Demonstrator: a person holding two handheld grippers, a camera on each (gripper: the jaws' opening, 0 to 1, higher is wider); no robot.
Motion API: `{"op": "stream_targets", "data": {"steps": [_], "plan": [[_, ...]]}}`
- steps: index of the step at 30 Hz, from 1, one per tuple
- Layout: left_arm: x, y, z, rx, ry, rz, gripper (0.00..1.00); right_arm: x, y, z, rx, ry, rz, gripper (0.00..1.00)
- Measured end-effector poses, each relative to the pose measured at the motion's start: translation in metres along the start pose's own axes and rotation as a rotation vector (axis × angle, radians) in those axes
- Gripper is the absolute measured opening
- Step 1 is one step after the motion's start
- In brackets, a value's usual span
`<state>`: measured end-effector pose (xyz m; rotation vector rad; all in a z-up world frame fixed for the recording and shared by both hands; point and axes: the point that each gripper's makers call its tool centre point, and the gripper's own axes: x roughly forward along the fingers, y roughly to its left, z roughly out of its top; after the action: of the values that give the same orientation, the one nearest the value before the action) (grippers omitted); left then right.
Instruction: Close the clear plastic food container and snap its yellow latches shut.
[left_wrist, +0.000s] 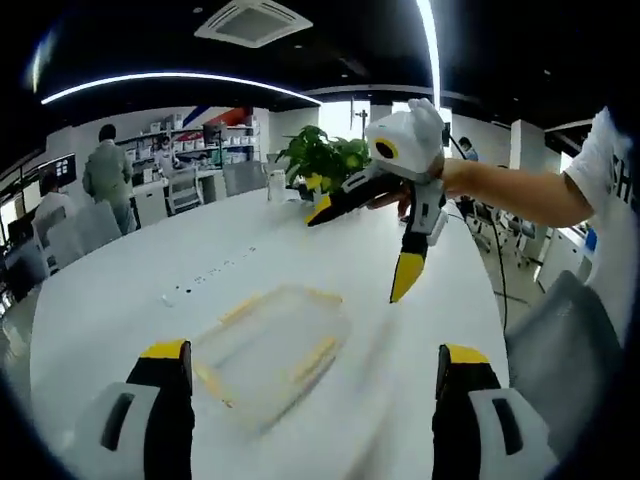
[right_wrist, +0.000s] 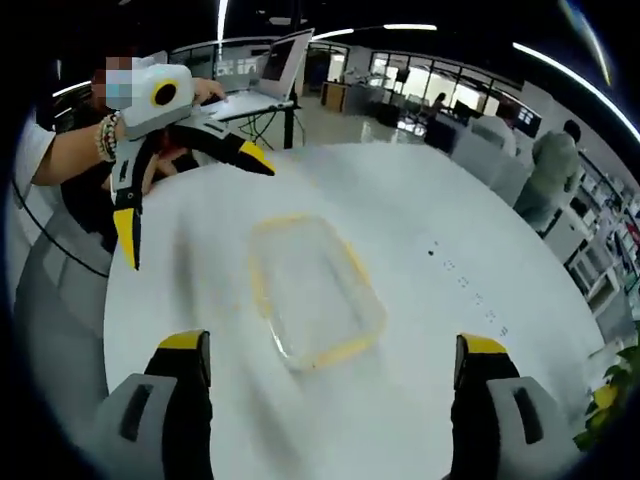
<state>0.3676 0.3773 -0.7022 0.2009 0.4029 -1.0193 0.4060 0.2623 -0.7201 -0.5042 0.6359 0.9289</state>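
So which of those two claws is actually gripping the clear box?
Neither. The left claw and the right claw both hang open above the white table, apart from the clear container.

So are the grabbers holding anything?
No. The left gripper and right gripper are both open in the air, and the container lies alone on the table.

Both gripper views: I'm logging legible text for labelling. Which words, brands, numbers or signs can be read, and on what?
Dark letters on the person's white sleeve: cut off at the edge, unreadable.
Shelf items in the background: too small and blurred.
Clear container, table, grippers: no text visible.
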Motion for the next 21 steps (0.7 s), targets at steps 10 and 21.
{"op": "stream_targets", "data": {"steps": [10,21], "plan": [[-0.051,-0.02,0.008,-0.111,-0.144,0.066,0.99,-0.032,0.017,-0.01,0.037,-0.039,-0.042,0.99],[-0.109,-0.043,-0.031,-0.256,-0.207,0.146,0.99,-0.08,0.051,-0.028,0.14,-0.158,-0.108,0.98]]}}
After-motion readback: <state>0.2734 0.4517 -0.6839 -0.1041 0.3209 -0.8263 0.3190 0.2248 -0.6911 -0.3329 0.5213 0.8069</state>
